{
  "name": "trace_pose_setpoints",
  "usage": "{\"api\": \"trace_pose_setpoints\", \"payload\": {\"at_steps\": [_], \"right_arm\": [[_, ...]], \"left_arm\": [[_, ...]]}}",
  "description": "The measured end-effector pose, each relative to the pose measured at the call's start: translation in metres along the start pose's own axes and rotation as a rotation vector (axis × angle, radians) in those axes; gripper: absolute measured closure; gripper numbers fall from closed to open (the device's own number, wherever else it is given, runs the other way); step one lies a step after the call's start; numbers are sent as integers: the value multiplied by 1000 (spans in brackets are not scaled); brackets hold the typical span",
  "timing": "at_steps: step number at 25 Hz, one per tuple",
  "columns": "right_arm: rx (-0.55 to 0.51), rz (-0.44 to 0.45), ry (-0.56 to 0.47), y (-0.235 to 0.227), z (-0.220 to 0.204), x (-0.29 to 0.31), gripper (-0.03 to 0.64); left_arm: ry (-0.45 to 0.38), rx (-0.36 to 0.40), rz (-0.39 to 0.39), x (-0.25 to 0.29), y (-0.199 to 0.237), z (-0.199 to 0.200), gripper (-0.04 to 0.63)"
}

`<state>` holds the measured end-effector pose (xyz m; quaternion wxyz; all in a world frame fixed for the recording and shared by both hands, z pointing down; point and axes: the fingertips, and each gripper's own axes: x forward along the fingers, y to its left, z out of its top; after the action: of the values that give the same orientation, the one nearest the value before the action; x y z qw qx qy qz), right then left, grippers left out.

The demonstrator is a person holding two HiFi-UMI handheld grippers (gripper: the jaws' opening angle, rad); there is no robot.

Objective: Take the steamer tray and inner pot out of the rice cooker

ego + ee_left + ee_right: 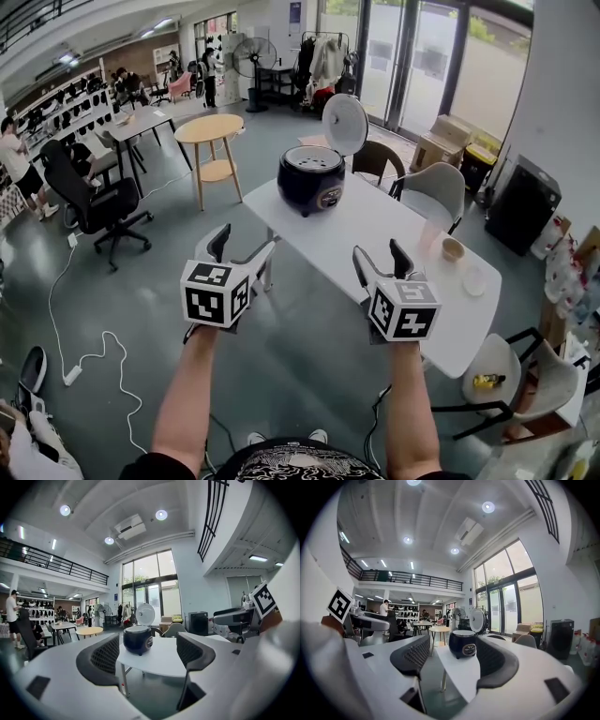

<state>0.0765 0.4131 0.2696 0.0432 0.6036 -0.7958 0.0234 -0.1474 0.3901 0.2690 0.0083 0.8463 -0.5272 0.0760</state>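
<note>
A dark rice cooker (312,178) stands at the far left end of the white table (375,234), its white lid (344,124) hinged upright. A pale perforated steamer tray (314,159) sits in its top; the inner pot is hidden. Both grippers are held short of the table, well away from the cooker. My left gripper (242,248) is open with nothing between its jaws. My right gripper (380,262) is likewise open and empty. The cooker (138,640) shows between the open left gripper (147,656) jaws, and the cooker (462,643) shows again between the open right gripper (452,656) jaws.
A clear cup (429,234), a small bowl (454,248) and a white dish (473,281) sit on the table's right half. Grey chairs (433,192) stand behind and to the right. A round wooden table (210,128) and a black office chair (94,202) stand to the left.
</note>
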Motion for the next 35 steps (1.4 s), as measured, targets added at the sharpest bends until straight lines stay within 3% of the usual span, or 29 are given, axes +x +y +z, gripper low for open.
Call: {"api": "trace_pose_setpoints", "payload": {"at_steps": [9, 18, 27, 35], "right_arm": [[15, 6, -6, -16, -2, 6, 229], [25, 47, -5, -47, -12, 12, 221], [20, 82, -5, -63, -20, 32, 221], [7, 92, 1, -77, -22, 87, 221]], "left_arm": [[5, -4, 24, 7, -5, 0, 183], [20, 11, 85, 25, -21, -4, 179], [27, -2, 93, 47, -32, -16, 179], [16, -4, 100, 97, -4, -13, 179]]}}
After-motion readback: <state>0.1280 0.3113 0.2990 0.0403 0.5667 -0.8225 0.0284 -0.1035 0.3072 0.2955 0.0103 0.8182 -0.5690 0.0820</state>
